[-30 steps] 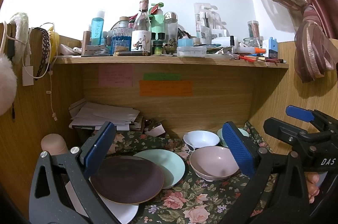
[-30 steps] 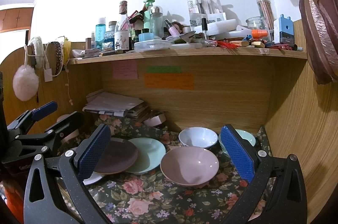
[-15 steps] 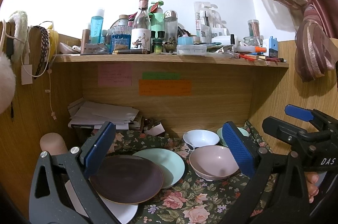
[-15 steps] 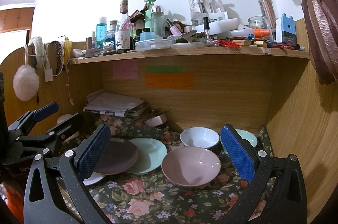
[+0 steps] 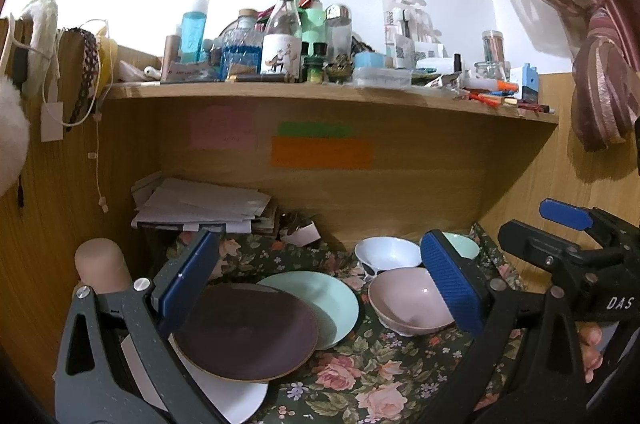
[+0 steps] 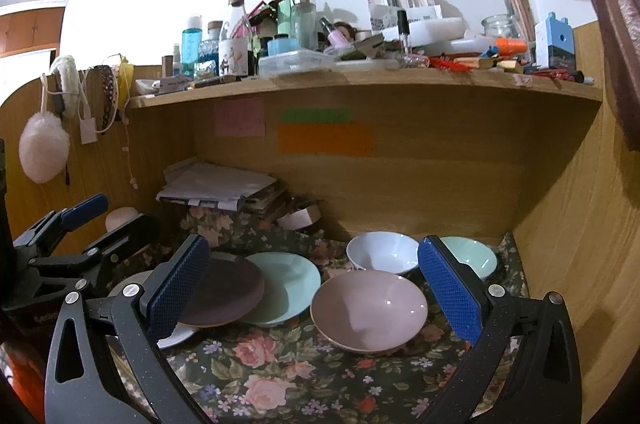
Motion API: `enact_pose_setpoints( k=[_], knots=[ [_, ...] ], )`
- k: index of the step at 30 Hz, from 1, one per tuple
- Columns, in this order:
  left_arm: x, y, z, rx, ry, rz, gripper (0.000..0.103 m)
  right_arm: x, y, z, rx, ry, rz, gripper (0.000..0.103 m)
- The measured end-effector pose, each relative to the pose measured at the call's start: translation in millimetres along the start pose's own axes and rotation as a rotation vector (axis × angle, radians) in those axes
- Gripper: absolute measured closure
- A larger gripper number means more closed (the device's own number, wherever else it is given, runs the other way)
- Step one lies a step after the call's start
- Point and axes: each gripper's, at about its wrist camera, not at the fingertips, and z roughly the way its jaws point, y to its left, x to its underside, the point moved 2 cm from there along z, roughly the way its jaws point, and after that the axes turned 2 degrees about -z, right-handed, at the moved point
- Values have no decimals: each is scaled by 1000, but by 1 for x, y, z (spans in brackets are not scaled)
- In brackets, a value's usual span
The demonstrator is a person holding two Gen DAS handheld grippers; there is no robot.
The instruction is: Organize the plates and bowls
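Left tool [image 5: 316, 280] and right tool [image 6: 314, 282]: both released, empty, hovering above the floral-cloth surface [image 6: 280, 376]. Dark brown round plate [image 5: 244, 332] overlaps the mint-green plate [image 5: 332, 300]; pink bowl [image 6: 368, 310] sits just beside.

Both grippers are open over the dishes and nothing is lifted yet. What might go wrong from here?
1. The brown plate lies overlapping the green plate and a white plate; gripping one rim may drag or tip the others.
2. The pink bowl, white bowl and green bowl sit crowded in the corner by the side wall, so the right gripper may knock a neighbour.
3. The flowered cloth could bunch under sliding dishes.
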Motion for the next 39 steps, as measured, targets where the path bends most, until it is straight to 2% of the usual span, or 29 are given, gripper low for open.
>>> enact_pose_setpoints(
  k=[10, 15, 21, 27, 32, 34, 37, 39],
  knots=[
    [27, 35, 30, -44, 115, -26, 0, 18, 5, 45, -43, 92, 10, 0],
    [49, 75, 52, -110, 213, -92, 0, 30, 16, 75, -66, 151, -13, 0],
    [71, 114, 74, -189, 291, -124, 0, 39, 30, 106, -83, 201, -50, 0],
    [89, 140, 91, -229, 367, -133, 0, 50, 46, 148, -140, 291, -108, 0],
    [101, 161, 103, -243, 426, -166, 2, 58, 53, 184, -184, 375, -102, 0],
    [105, 166, 107, -247, 452, -161, 12, 62, 55, 201, -206, 426, -89, 8],
    [110, 173, 113, -243, 486, -168, 14, 68, 57, 220, -227, 489, -83, 22],
    [113, 177, 116, -232, 505, -176, 17, 72, 58, 232, -237, 526, -72, 25]
  ],
)
